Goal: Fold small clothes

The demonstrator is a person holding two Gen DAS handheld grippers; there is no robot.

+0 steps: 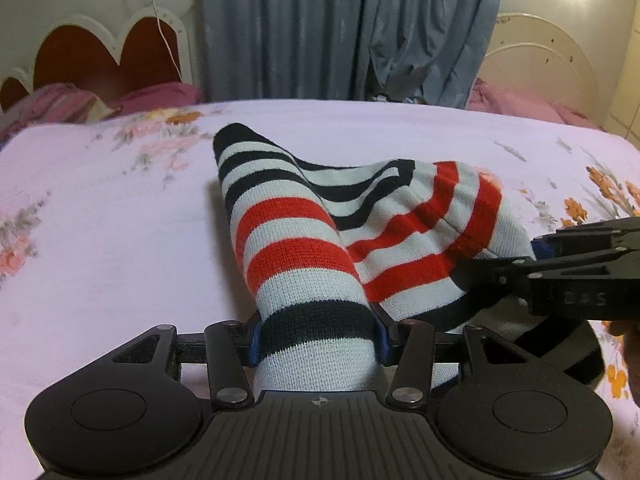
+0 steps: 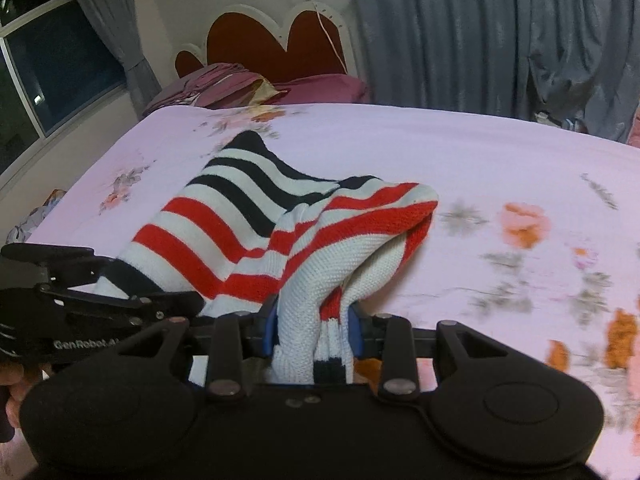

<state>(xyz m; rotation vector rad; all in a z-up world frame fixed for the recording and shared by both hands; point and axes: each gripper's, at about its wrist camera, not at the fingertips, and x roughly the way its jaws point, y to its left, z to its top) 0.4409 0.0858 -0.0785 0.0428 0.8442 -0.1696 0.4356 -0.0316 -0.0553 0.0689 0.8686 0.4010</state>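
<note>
A small knitted garment (image 1: 296, 240) with white, red and black stripes lies on the pink floral bed sheet (image 1: 100, 240). Its near edge is lifted off the bed by both grippers. My left gripper (image 1: 318, 334) is shut on a black-striped part of the near edge. My right gripper (image 2: 314, 336) is shut on a bunched white and red part of the garment (image 2: 224, 224). The right gripper also shows at the right edge of the left wrist view (image 1: 532, 248). The left gripper shows at the left edge of the right wrist view (image 2: 120, 276). The far end of the garment rests on the sheet.
The sheet (image 2: 500, 168) covers a wide bed. A red and white headboard (image 1: 104, 48) with dark pink pillows (image 2: 280, 88) stands at the far left. Grey curtains (image 1: 340, 28) hang behind. A window (image 2: 52, 60) is at the left. A second white headboard (image 1: 540, 56) stands at the far right.
</note>
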